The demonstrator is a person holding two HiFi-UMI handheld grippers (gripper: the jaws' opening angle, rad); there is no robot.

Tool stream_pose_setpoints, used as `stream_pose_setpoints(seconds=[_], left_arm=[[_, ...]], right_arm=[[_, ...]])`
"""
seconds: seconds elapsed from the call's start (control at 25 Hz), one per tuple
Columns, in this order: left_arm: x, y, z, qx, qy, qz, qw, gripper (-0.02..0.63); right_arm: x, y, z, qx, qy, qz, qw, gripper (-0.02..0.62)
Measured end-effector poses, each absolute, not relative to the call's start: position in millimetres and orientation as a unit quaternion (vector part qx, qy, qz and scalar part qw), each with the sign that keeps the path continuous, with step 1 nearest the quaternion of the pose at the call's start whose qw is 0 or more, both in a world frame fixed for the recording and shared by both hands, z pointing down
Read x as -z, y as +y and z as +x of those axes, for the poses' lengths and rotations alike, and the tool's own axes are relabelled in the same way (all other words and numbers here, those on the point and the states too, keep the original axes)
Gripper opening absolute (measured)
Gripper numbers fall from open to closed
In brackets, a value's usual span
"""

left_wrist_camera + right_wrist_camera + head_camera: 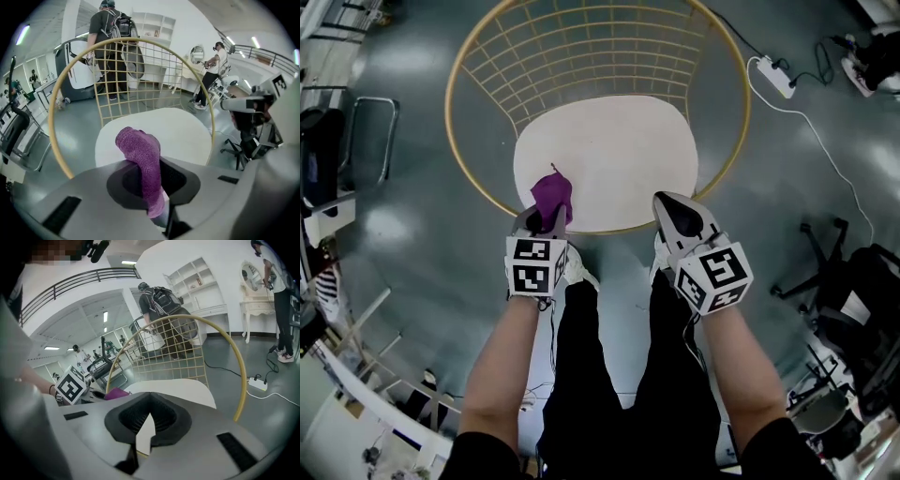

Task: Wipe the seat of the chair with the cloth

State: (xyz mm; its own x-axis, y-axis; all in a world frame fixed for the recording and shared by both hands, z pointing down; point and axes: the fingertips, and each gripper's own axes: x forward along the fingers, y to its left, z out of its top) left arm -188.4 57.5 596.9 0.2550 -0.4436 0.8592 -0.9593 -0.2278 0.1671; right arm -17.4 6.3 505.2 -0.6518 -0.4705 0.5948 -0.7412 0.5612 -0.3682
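The chair has a white oval seat [614, 155] inside a gold wire back and hoop [581, 47]. A purple cloth [551, 195] bunches up over the seat's front left edge, and my left gripper [546, 219] is shut on it. In the left gripper view the cloth [140, 152] rises out of my left gripper [157, 187] and curls forward above the seat [183, 129]. My right gripper [677, 216] is shut and holds nothing, hovering at the seat's front right edge. In the right gripper view my right gripper [143, 437] points over the seat [178, 387], with the cloth [116, 393] to its left.
My legs in black trousers [609, 375] stand just in front of the chair. A white power strip [772, 75] and its cable lie on the floor at the right. An office chair base [817, 258] stands at the right, a black chair [356, 141] at the left. People stand beyond the chair.
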Motion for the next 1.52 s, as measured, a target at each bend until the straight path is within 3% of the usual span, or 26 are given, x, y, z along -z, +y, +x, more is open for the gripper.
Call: stream_pose_setpoints(seconds=[0.32, 0.64, 1.0, 1.52], left_arm=[[-577, -2, -38, -0.235, -0.41, 0.8, 0.37, 0.064], [-579, -54, 43, -0.19, -0.375, 0.822, 0.383, 0.064], [-629, -68, 91, -0.206, -0.384, 0.802, 0.41, 0.064], [-643, -88, 58, -0.27, -0.414, 0.774, 0.396, 0.064]], right_arm=[[-520, -6, 82, -0.322, -0.832, 0.397, 0.216, 0.012], [-528, -24, 139, -0.334, -0.821, 0.414, 0.208, 0.012], [-557, -21, 186, -0.345, -0.821, 0.402, 0.213, 0.012], [-558, -38, 165, -0.353, -0.822, 0.39, 0.218, 0.012]])
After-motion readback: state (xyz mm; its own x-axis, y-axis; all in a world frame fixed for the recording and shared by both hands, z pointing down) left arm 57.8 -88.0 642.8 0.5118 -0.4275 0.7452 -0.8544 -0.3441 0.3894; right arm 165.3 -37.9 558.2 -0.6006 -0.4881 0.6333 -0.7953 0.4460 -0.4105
